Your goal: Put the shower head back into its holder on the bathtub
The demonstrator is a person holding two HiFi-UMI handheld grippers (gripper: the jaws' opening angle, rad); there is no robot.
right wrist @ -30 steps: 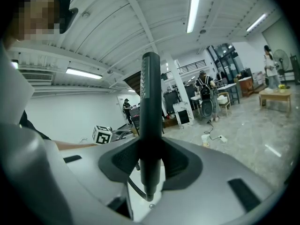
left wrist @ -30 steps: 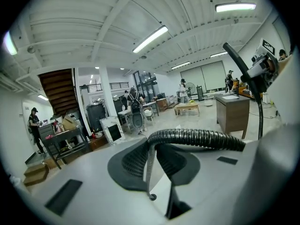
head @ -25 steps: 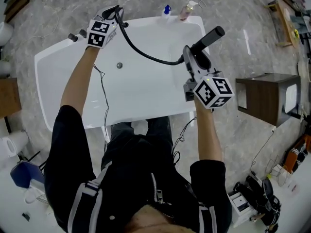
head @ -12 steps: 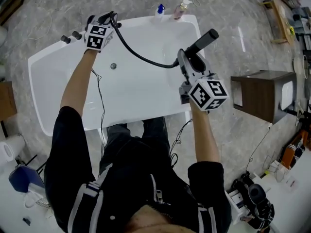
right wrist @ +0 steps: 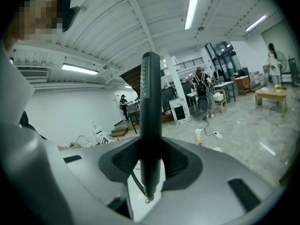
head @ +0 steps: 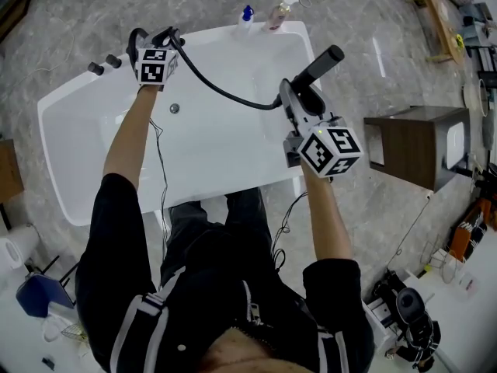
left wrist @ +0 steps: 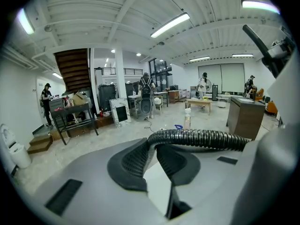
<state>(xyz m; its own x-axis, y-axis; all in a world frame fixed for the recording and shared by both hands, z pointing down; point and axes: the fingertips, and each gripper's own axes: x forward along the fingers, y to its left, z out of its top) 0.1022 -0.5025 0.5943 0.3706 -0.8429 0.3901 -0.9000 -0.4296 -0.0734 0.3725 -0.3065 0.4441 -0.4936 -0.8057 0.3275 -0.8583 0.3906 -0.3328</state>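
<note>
My left gripper (head: pixel 166 37) is shut on the black ribbed hose (head: pixel 221 92) at the white bathtub's (head: pixel 78 169) far left rim, close to the taps (head: pixel 105 62). In the left gripper view the hose (left wrist: pixel 201 138) bends out from between the pads (left wrist: pixel 129 161) and runs off to the right. From there it arcs across the tub to the black shower head (head: pixel 318 64). My right gripper (head: pixel 297 93) is shut on the shower head above the tub's right rim. Seen in the right gripper view, the handle (right wrist: pixel 151 102) stands upright between the pads. I cannot make out the holder.
Two bottles (head: pixel 246 14) (head: pixel 276 12) stand on the floor past the tub's far end. A wooden cabinet (head: pixel 411 142) is on the right. Thin cables hang by the tub's near rim (head: pixel 163 162). Marbled floor surrounds the tub.
My left gripper has sunk toward the tub's far left rim with the hose in it. The right gripper and shower head have stayed put. The head view has shifted slightly.
</note>
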